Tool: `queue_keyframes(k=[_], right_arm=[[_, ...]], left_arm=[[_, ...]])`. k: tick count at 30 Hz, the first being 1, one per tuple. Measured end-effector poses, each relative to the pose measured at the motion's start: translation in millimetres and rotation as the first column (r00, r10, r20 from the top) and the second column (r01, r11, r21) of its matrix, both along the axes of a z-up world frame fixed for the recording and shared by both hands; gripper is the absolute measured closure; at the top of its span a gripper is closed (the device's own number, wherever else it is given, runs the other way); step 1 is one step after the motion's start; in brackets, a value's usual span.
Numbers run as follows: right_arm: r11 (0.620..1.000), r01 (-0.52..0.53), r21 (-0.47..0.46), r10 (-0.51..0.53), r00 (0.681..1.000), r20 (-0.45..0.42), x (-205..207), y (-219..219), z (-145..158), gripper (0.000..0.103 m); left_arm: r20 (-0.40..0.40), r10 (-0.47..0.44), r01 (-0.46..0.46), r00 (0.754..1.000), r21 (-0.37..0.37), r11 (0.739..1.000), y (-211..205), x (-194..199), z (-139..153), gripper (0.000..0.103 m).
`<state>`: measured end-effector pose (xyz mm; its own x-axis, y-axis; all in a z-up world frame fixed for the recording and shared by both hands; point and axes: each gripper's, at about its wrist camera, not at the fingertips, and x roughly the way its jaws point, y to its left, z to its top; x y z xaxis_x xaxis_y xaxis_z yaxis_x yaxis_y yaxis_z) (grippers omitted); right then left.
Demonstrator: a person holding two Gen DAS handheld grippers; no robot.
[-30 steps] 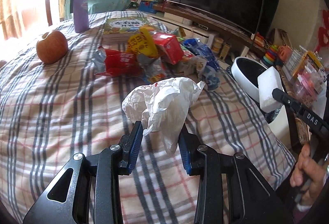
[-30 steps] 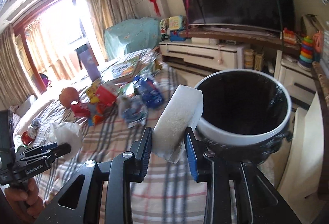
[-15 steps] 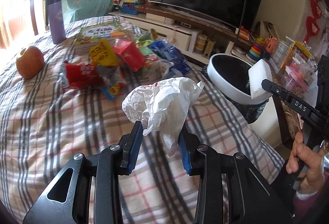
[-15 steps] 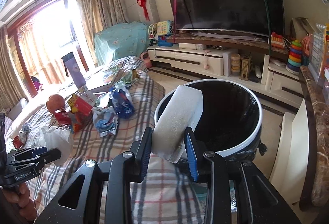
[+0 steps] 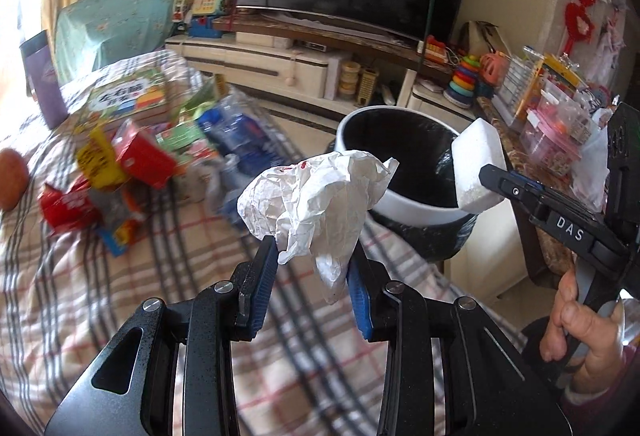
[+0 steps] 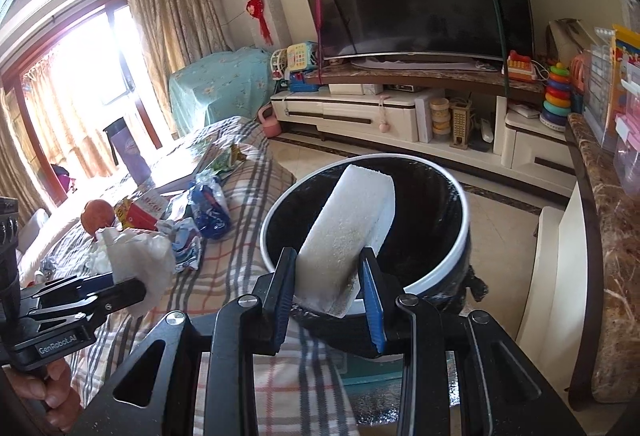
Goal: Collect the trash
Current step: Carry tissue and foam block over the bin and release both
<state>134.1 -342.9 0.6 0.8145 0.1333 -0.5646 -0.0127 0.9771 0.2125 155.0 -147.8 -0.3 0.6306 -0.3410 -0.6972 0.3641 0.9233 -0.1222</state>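
My left gripper (image 5: 312,268) is shut on a crumpled white paper (image 5: 316,200), held above the plaid-covered table near its right edge. A round bin (image 5: 404,204) with a white rim and black liner stands just beyond that edge. My right gripper (image 6: 330,276) is shut on a white foam block (image 6: 346,232), which hangs over the bin's opening (image 6: 424,220). In the left wrist view the foam block (image 5: 478,164) sits over the bin's right rim. In the right wrist view the paper (image 6: 140,260) shows at the left, still over the table.
Several wrappers and packets (image 5: 132,172) lie piled on the plaid cloth (image 5: 100,296), with an apple (image 6: 98,214), a book (image 5: 128,96) and a purple cup (image 6: 128,152) further back. A TV stand (image 6: 380,116) and a marble counter (image 6: 616,236) flank the bin.
Both grippers have moved toward the bin. The paper travelled right across the table to near its edge, and the foam block went from beside the bin's rim to over its opening.
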Motion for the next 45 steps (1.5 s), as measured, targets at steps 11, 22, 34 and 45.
queue_keyframes(k=[11,22,34,45], right_arm=[[0.999,0.035,0.025,-0.035,0.999,-0.015,10,-27,3,0.071],[0.999,0.038,0.033,-0.037,0.999,-0.026,26,-42,0,0.071],[0.999,0.02,0.029,-0.019,0.998,-0.055,41,-47,-5,0.071],[0.999,0.029,0.031,-0.026,0.996,-0.086,50,-51,-8,0.066]], left_arm=[[-0.015,-0.049,0.049,0.999,0.015,0.999,-47,30,-2,0.07],[-0.02,-0.081,0.082,0.997,0.046,0.996,-80,55,-3,0.07],[-0.034,-0.095,0.097,0.995,0.054,0.994,-102,76,-5,0.07],[-0.048,-0.101,0.105,0.994,0.071,0.992,-109,85,-10,0.064]])
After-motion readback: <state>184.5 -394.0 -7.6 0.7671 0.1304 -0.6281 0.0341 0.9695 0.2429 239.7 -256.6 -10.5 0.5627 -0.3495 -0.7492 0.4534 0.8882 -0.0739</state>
